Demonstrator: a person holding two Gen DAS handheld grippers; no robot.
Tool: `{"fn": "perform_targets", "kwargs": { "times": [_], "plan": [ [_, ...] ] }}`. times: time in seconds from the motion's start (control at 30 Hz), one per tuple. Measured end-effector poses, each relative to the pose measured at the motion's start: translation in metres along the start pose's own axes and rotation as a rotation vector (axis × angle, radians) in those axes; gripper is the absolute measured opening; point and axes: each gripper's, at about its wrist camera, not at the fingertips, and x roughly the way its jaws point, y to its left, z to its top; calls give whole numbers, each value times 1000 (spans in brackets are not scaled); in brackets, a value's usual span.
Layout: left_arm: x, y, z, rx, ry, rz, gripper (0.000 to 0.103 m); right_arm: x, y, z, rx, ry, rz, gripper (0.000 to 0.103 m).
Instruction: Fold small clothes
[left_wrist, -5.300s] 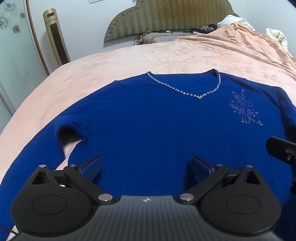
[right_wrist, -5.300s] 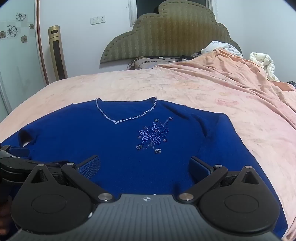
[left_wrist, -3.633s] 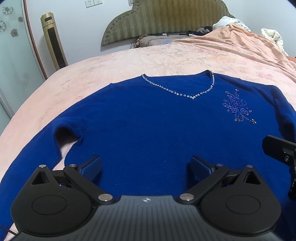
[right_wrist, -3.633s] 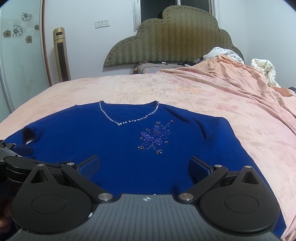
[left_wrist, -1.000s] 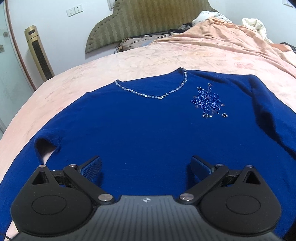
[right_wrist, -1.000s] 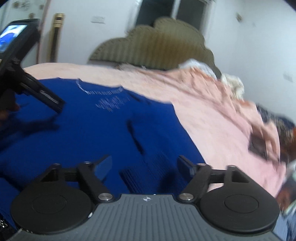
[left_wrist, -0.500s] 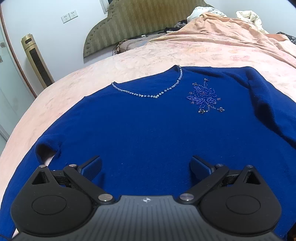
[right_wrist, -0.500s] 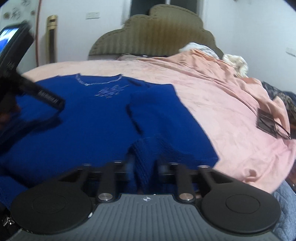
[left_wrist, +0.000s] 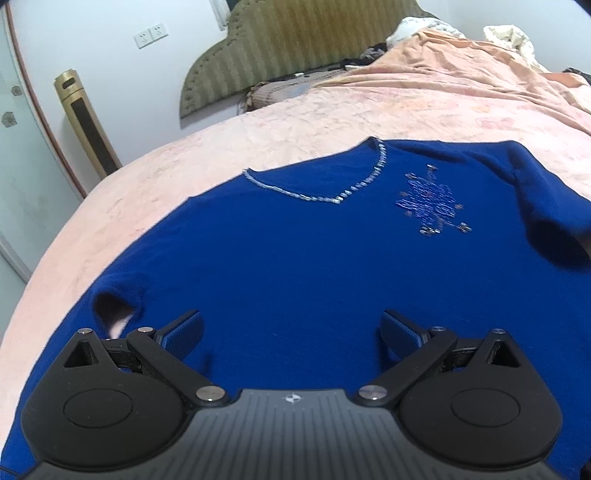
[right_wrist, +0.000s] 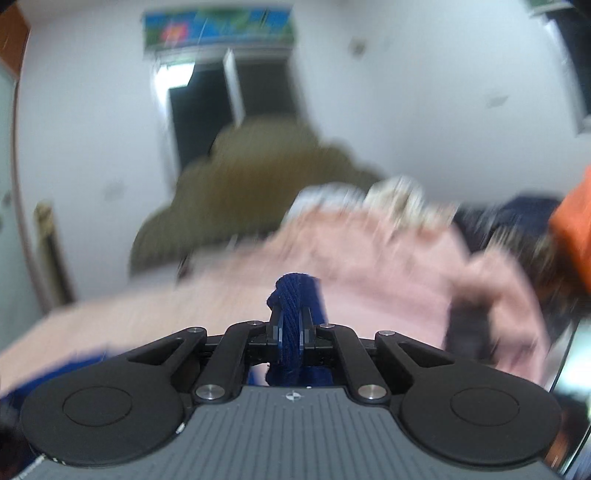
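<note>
A blue sweater (left_wrist: 295, 258) lies spread flat, front up, on the pink bed (left_wrist: 184, 162), its beaded neckline toward the headboard (left_wrist: 280, 48). The left gripper (left_wrist: 291, 334) hangs just above the sweater's lower body with its fingers (left_wrist: 183, 334) spread wide and nothing between them, the cloth stretching from under them up toward the headboard. The right gripper (right_wrist: 291, 332), pointing roughly toward the headboard in a blurred view, has its fingers closing tight on a bunched fold of the sweater's blue knit, which pokes up past the fingertips and hangs below them.
</note>
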Motion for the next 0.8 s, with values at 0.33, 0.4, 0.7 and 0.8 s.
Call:
{"fn": "perform_targets", "kwargs": {
  "times": [0.33,0.4,0.7,0.8],
  "plan": [
    [12,25,4,-34,18,46,103,33,-60,17,154,-138,-196,10],
    [14,32,4,-42,20,58,103,44,-58,16,169,-154,-198,10],
    [30,58,-2,-101,61,63,103,64,-1,59,44,-370,-199,10],
    [33,63,-4,-112,69,58,103,93,38,44,-32,-255,-90,10]
  ]
}}
